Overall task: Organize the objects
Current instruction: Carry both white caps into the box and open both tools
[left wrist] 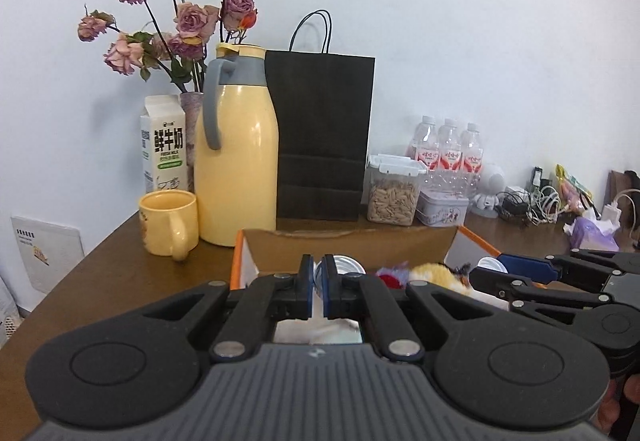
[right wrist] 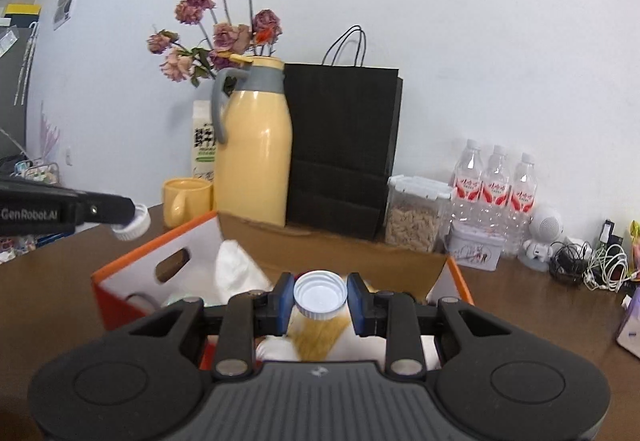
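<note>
over the orange box, a white cap in each gripper

above the open orange box (right wrist: 120, 293) on the brown tabletop (left wrist: 120, 273), both grippers hang side by side, pointing slightly downward toward the back wall. the right gripper (right wrist: 320, 301) has its jaws clenched on a white ribbed bottle cap (right wrist: 320, 295), blue pads pressing its sides, the cap's hollow facing the camera. it sits over the near part of the box, above a yellow-and-white plush toy (right wrist: 320, 337) lying inside.

the left gripper (left wrist: 318, 281) is nearly closed; in its own view only a sliver of a pale object shows between the pads. from the right wrist view, its tip (right wrist: 132, 217) pinches a second white cap (right wrist: 132, 227) by the rim, raised above the box's left wall, near the yellow mug (left wrist: 170, 223).

behind the box stand a yellow thermos jug (left wrist: 236, 161), a black paper bag (left wrist: 322, 137), a clear seed container (left wrist: 392, 193) and three water bottles (left wrist: 448, 149).
</note>
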`<state>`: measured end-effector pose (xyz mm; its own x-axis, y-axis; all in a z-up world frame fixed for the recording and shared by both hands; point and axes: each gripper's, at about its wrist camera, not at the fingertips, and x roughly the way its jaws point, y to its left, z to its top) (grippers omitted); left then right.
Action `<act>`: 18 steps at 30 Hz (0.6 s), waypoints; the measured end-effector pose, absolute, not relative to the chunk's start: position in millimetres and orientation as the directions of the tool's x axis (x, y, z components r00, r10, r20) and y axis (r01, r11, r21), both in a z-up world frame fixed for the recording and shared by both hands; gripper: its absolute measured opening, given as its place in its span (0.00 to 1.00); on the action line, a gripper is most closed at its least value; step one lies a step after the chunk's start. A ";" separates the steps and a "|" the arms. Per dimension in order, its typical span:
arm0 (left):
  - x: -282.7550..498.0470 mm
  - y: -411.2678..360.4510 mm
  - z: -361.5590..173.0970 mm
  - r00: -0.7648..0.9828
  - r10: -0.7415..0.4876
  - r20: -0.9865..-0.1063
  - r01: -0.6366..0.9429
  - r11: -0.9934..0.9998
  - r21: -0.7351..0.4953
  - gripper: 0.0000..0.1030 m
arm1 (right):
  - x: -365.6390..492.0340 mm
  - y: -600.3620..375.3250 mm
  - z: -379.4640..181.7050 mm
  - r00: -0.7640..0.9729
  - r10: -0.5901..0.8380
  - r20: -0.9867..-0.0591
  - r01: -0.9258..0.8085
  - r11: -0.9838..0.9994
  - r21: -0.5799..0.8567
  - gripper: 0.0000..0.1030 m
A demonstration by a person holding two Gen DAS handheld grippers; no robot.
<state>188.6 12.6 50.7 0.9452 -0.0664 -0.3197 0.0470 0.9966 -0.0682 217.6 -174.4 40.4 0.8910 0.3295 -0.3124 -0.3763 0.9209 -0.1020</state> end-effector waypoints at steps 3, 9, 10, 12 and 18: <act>210.3 7.2 49.9 0.945 -0.061 -0.322 0.039 0.997 -0.073 0.05 | 240.1 -174.0 40.9 0.896 0.311 -0.317 -0.353 0.932 -0.084 0.26; 257.1 0.4 38.2 0.929 -0.052 -0.366 0.028 0.997 -0.071 0.05 | 277.8 -184.7 28.0 0.900 0.275 -0.338 -0.303 0.953 -0.032 0.26; 260.1 1.0 34.2 0.925 -0.054 -0.377 0.029 0.997 -0.073 0.05 | 280.7 -187.5 23.6 0.896 0.275 -0.348 -0.300 0.954 -0.021 0.26; 265.3 2.8 26.5 0.914 -0.060 -0.401 0.034 0.997 -0.073 0.05 | 286.3 -191.6 16.5 0.885 0.276 -0.374 -0.299 0.954 -0.004 0.27; 265.1 3.6 19.5 0.911 -0.077 -0.405 0.048 0.996 -0.080 0.06 | 287.8 -190.4 7.9 0.881 0.275 -0.385 -0.297 0.955 0.002 0.27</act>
